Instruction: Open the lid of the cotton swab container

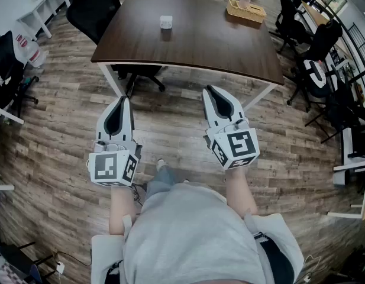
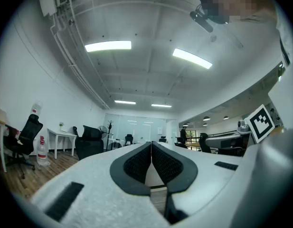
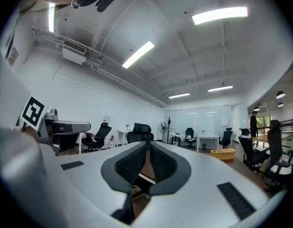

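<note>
A small white cotton swab container (image 1: 165, 22) stands on the dark brown table (image 1: 217, 46), toward its far middle, with its lid down. My left gripper (image 1: 122, 101) and right gripper (image 1: 210, 91) hang over the wood floor in front of the table's near edge, well short of the container. Both are shut with nothing between the jaws. In the left gripper view the left gripper (image 2: 151, 144) shows its tips meeting; the right gripper (image 3: 147, 144) shows the same in the right gripper view. Neither gripper view shows the container.
A shallow wicker basket (image 1: 246, 10) sits at the table's far right corner. A black office chair (image 1: 94, 6) stands at the table's left, and more chairs (image 1: 315, 55) crowd the right side. White desks (image 1: 41, 5) line the left wall.
</note>
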The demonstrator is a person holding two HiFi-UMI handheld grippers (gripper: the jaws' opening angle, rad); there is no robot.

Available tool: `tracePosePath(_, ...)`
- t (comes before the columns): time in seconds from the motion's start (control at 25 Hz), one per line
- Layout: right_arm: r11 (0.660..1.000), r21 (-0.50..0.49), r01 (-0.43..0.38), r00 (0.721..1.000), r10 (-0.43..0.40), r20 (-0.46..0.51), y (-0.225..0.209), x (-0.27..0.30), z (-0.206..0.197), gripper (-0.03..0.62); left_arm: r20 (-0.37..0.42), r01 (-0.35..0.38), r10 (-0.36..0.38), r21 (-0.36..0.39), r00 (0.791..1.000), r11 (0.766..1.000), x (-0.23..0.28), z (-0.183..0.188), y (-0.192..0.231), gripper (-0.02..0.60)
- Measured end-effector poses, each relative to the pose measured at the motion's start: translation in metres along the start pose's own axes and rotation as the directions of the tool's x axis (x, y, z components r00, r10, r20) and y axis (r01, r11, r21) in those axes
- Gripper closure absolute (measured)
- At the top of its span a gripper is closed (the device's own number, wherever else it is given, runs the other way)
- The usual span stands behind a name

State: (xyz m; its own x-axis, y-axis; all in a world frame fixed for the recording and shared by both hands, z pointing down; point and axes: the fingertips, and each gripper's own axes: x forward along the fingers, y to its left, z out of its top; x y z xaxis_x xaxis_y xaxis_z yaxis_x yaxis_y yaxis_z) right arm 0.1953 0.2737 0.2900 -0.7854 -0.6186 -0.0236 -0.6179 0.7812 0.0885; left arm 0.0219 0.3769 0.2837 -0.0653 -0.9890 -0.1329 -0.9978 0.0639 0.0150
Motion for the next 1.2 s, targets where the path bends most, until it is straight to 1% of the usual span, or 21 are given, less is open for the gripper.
tracePosePath(0.28, 1.0, 0.0, 0.004, 1.0, -0.004, 0.002, -0.002, 0.007, 0.0, 0.566, -0.001, 0.001, -0.001, 0.003, 1.0, 1.0, 0.007, 0.0, 0.004, 0.571)
tracePosePath(0.52, 1.0, 0.002, 0.01, 1.0, -0.01, 0.001, -0.007, 0.028, -0.001, 0.566, -0.009, 0.005, -0.005, 0.008, 1.0, 1.0, 0.027, -0.002, 0.016, 0.571)
tracePosePath(0.76, 0.999, 0.022, 0.026, 1.0, -0.026, 0.014, -0.023, 0.059, -0.002, 0.565, -0.01, 0.013, -0.013, 0.011, 1.0, 1.0, 0.061, -0.006, 0.033, 0.571)
tracePosePath(0.92, 0.999, 0.028, 0.032, 0.999, -0.032, 0.005, -0.036, 0.084, -0.005, 0.565, -0.008, 0.024, -0.024, 0.011, 1.0, 1.0, 0.091, -0.009, 0.045, 0.571)
tracePosePath(1.2, 0.998, 0.016, 0.057, 0.998, -0.057, 0.007, -0.046, 0.125, -0.009, 0.566, 0.002, 0.066, -0.066, 0.011, 0.998, 0.998, 0.134, -0.012, 0.068, 0.571)
